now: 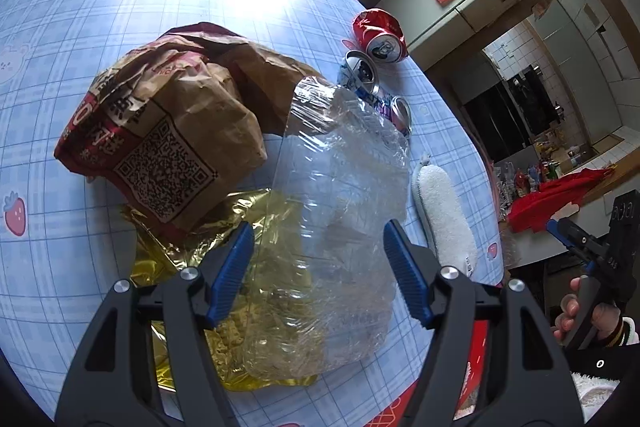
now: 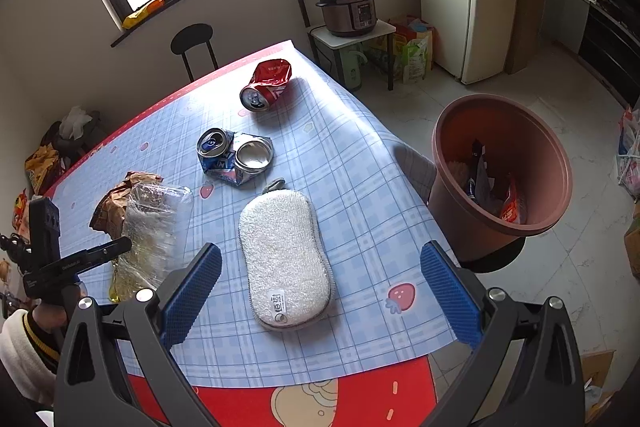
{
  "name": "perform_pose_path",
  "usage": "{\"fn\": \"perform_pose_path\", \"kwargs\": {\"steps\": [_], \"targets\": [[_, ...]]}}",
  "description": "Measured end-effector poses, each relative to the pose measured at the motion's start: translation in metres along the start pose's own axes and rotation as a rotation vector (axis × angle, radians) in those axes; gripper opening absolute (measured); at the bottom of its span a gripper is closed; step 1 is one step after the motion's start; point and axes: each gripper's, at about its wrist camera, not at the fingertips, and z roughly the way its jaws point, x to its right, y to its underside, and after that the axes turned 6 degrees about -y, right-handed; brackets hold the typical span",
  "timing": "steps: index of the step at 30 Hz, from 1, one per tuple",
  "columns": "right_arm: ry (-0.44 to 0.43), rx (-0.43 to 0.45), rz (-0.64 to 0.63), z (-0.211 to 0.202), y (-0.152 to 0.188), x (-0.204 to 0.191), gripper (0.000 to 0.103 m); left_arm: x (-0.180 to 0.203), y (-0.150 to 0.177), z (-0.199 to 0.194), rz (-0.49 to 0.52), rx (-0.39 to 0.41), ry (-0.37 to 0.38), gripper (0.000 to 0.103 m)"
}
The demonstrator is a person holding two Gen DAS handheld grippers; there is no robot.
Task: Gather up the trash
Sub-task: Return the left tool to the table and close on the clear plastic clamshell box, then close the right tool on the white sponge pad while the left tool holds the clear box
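On the counter [image 2: 352, 187], covered with a blue checked cloth, the trash is spread out. The left gripper [image 1: 320, 267] is held with its blue pads apart around a crumpled clear plastic container [image 1: 340, 195], which lies between them; contact with the pads cannot be told. A brown paper bag [image 1: 180, 131] lies just beside the container, on a gold foil wrapper [image 1: 172, 259]. The right gripper [image 2: 320, 291] is seen wide apart and empty above a white sponge [image 2: 284, 259]. Beyond lie a flattened blue can [image 2: 234, 157] and a crushed red can [image 2: 268, 85]. A brown bin [image 2: 500, 167] stands past the counter's edge with wrappers inside.
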Motion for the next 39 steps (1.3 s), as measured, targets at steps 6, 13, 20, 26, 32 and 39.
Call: {"fn": "perform_pose_path", "kwargs": {"steps": [6, 13, 20, 26, 32, 39], "targets": [[-0.001, -0.009, -0.014, 0.002, 0.000, -0.002, 0.098, 0.003, -0.009, 0.017, -0.011, -0.019, 0.022, 0.070], [-0.014, -0.017, 0.000, 0.003, 0.000, 0.003, 0.098, 0.015, -0.016, 0.030, 0.001, -0.059, 0.023, 0.070], [-0.044, -0.044, 0.015, 0.011, 0.002, 0.008, 0.098, 0.037, -0.019, 0.023, 0.025, -0.054, -0.016, 0.039], [-0.078, -0.073, 0.020, 0.025, 0.001, 0.010, 0.098, 0.044, -0.007, -0.004, -0.027, 0.029, 0.006, 0.025], [-0.087, -0.130, -0.058, 0.053, 0.000, 0.001, 0.098, 0.047, 0.005, -0.042, -0.057, 0.114, 0.023, 0.015], [-0.090, -0.227, -0.201, 0.105, 0.007, -0.020, 0.098, 0.051, 0.013, -0.086, -0.082, 0.217, 0.045, 0.015]]}}
